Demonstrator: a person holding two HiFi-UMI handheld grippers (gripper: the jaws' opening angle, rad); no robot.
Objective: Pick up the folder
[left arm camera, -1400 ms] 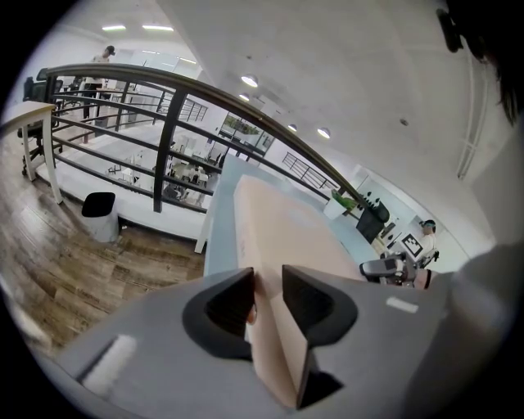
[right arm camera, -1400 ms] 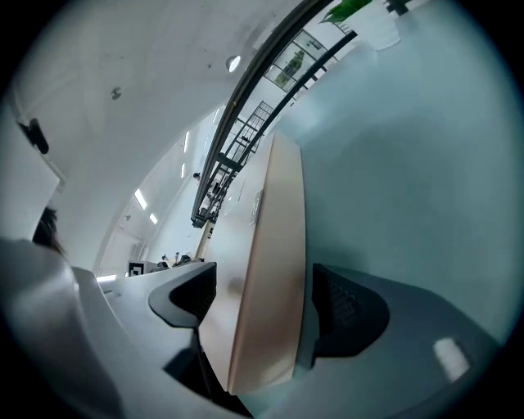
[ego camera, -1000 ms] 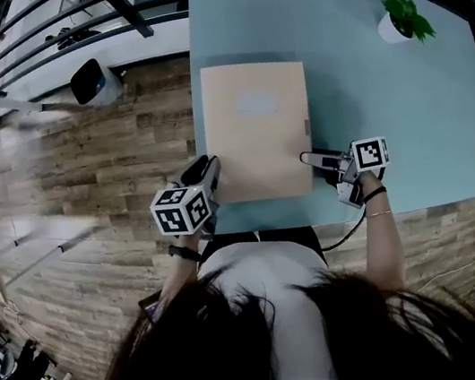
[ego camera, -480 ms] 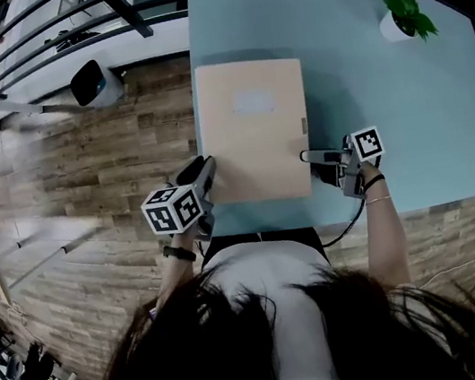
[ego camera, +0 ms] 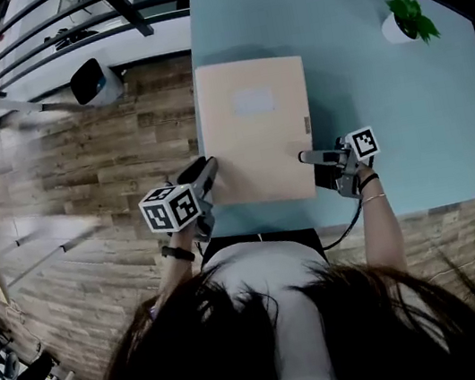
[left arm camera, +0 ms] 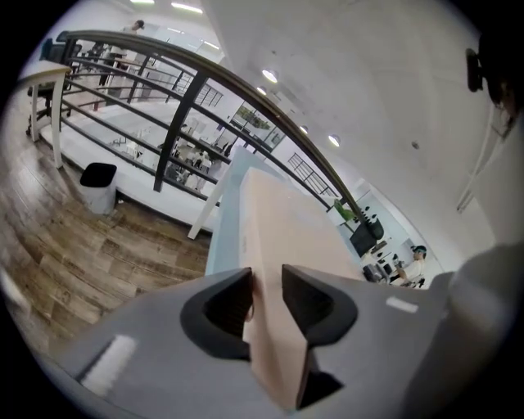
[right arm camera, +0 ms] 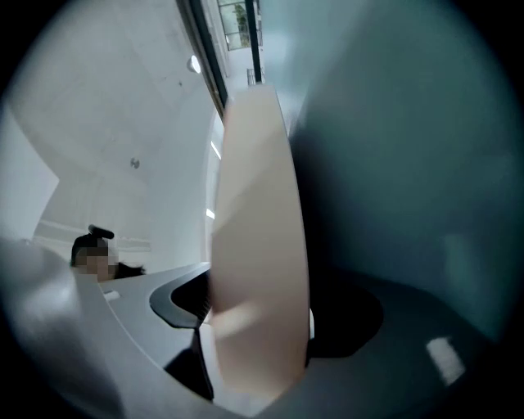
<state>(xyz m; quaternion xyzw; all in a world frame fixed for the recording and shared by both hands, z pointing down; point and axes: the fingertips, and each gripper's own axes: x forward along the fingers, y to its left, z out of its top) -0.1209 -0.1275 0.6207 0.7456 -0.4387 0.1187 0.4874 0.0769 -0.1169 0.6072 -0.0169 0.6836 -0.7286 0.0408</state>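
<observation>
A tan folder (ego camera: 255, 131) with a pale label lies on the light blue table (ego camera: 383, 86), its left edge near the table's left side. My left gripper (ego camera: 207, 170) is shut on the folder's near left corner; in the left gripper view the folder (left arm camera: 274, 270) runs edge-on between the two dark jaws. My right gripper (ego camera: 307, 159) is shut on the folder's near right edge, and in the right gripper view the folder (right arm camera: 258, 245) fills the gap between the jaws.
A small potted plant (ego camera: 403, 19) stands at the table's far right. Left of the table is wooden floor with a dark bin (ego camera: 96, 82) and black railings (ego camera: 57, 43). The person's head and shoulders fill the bottom of the head view.
The right gripper has shifted slightly up and left along the folder's right edge. The left gripper moved a little left and lower. The folder stays about where it was.
</observation>
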